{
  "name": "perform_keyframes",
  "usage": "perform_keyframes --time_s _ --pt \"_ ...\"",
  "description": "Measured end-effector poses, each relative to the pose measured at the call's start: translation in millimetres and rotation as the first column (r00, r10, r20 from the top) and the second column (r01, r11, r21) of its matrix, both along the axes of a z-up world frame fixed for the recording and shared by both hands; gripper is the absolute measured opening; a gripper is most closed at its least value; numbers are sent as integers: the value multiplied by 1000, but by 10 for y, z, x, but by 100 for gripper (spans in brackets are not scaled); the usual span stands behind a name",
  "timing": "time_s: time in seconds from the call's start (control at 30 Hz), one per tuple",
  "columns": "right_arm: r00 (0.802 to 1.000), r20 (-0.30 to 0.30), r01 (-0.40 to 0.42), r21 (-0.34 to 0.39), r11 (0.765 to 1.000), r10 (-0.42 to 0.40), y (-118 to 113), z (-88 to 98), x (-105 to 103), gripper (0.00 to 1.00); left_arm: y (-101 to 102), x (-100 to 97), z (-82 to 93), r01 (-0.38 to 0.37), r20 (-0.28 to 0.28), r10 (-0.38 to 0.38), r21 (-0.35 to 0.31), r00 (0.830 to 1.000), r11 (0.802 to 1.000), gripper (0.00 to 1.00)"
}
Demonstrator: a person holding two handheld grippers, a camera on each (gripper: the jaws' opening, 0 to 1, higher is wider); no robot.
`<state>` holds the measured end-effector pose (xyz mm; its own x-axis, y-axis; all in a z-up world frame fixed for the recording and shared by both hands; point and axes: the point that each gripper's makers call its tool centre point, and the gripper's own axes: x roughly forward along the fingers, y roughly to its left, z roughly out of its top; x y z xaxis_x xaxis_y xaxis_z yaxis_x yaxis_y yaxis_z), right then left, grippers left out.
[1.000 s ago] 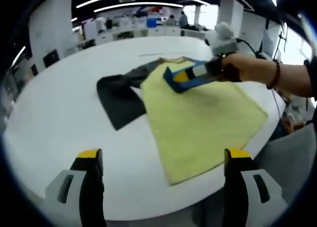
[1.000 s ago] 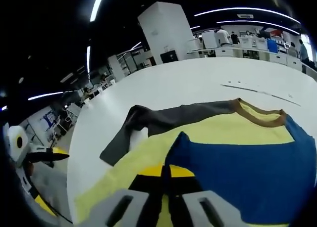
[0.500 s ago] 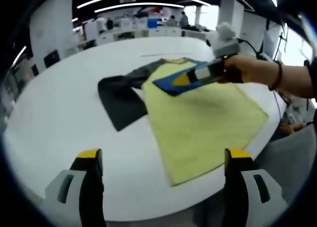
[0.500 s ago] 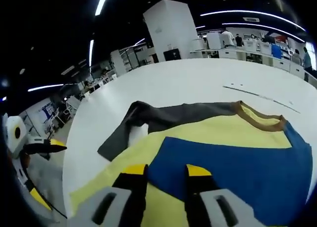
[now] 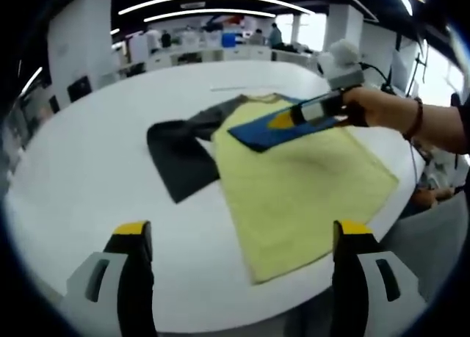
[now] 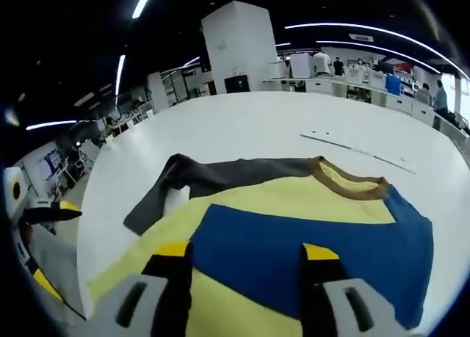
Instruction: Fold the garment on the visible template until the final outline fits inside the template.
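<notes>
In the left gripper view, the left gripper hangs with jaws spread wide over the white worktop; the yellow garment lies centre-right, its blue sleeve folded across near the right gripper. In the right gripper view, the right gripper has jaws released above the blue sleeve; a grey sleeve stretches left.

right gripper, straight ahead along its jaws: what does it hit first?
Probably the blue sleeve folded over the yellow shirt body: it lies right past the open jaws of the right gripper. Its height above the cloth is unclear.
</notes>
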<state>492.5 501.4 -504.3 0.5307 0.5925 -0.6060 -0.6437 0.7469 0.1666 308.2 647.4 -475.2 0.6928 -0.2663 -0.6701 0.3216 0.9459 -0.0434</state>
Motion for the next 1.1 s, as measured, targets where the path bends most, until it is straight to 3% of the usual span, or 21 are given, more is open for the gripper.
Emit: perform_keyframes --time_s 0.47,1.1 --pt "993 53 108 -62 992 -104 -690 110 141 63 -70 39 8 18 1 -18 2 1000 1000 99" --pt "968 30 251 -81 965 -250 -1471 35 162 59 -126 66 17 26 -1 -26 -15 1000 1000 99"
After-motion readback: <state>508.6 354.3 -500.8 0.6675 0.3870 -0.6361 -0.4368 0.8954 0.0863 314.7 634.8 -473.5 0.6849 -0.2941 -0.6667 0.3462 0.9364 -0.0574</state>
